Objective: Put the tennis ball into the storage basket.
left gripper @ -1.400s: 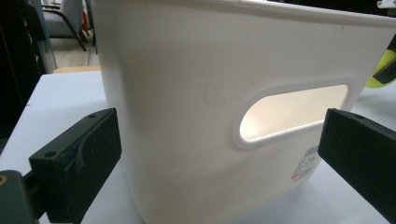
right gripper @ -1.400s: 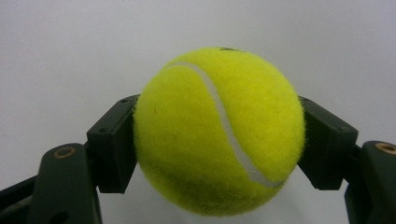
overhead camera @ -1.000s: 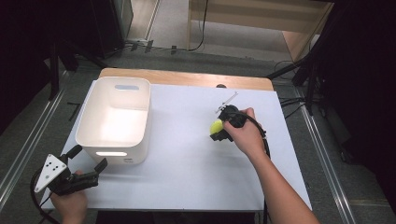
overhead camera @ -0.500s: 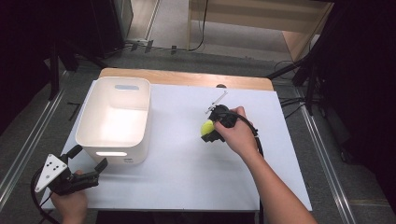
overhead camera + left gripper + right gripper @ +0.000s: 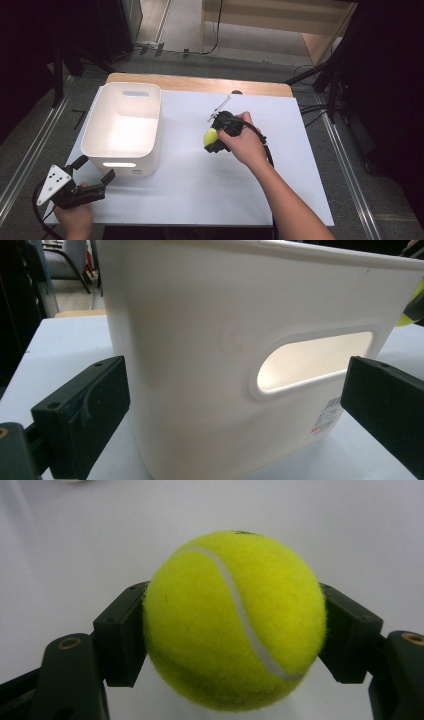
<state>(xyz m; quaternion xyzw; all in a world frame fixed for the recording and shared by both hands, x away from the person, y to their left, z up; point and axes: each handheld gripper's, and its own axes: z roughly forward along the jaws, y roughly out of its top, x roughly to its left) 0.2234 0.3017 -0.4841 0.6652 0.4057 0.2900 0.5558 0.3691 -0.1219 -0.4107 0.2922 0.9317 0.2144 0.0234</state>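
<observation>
**Tennis ball gripped beside white bin**

A yellow tennis ball (image 5: 234,620) sits pinched between the right gripper's (image 5: 216,138) fingers (image 5: 122,635), right of the white bin (image 5: 122,131), above the white tabletop (image 5: 280,185). The right gripper view reveals the ball's white seam. The left gripper (image 5: 92,186) hovers at the bin's near end, fingers (image 5: 85,415) spread wide, touching nothing; its view shows the bin's handle slot (image 5: 315,360). Since a second ago, the ball has moved closer to the bin.

High view above table (image 5: 200,200); gripper views close on bin (image 5: 200,340), ball (image 5: 235,620)
</observation>
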